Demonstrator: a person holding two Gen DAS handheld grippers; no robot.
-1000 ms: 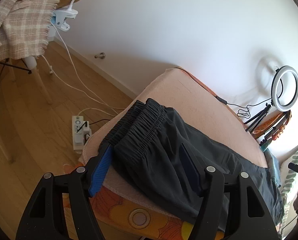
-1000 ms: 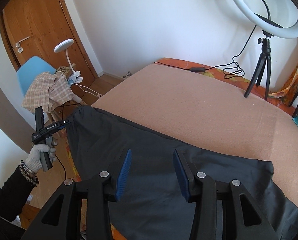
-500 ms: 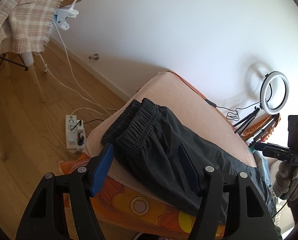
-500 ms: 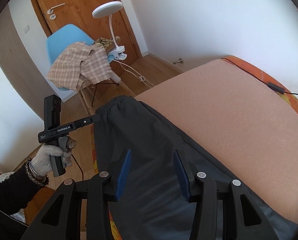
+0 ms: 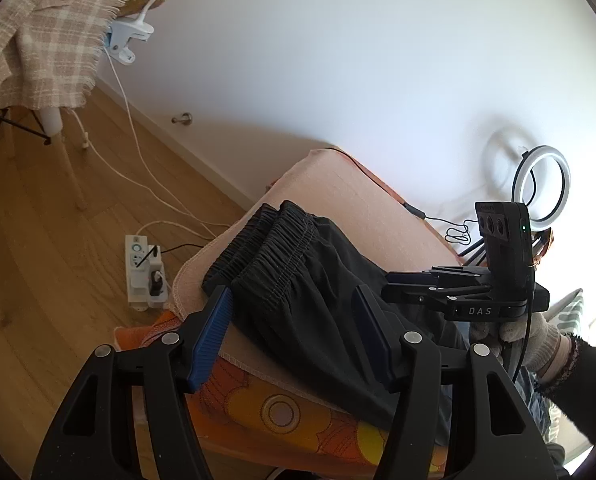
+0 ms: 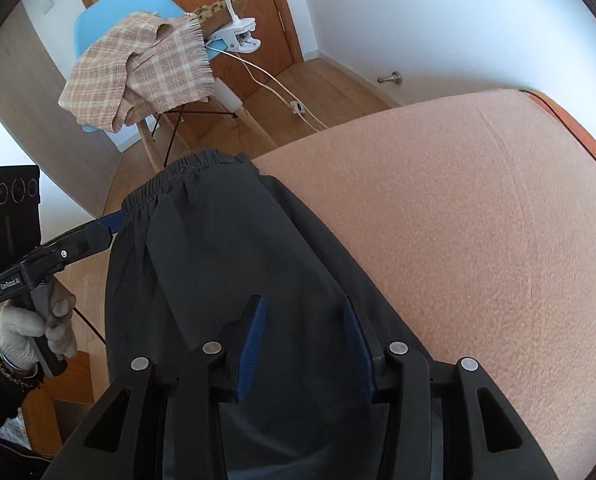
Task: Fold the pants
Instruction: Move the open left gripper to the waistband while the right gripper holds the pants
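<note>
Swung toward the waistband end since the earlier frame: right claw, just narrowed, nothing gripped. Black pants flat along bed edge; left claw half-wide, empty, astride waistband corner. Pinch both layers before lifting.

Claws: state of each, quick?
Left claw: open, just closing, pants edge inside it, not pinched.
Right claw: open, just closing over pants, nothing gripped.

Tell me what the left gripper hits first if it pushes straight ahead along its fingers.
Most likely the black pants: the left gripper is open, angled down at the gathered waistband end on the bed. The cloth lies between its fingers, apparently not pinched. Depth is hard to judge.
</note>
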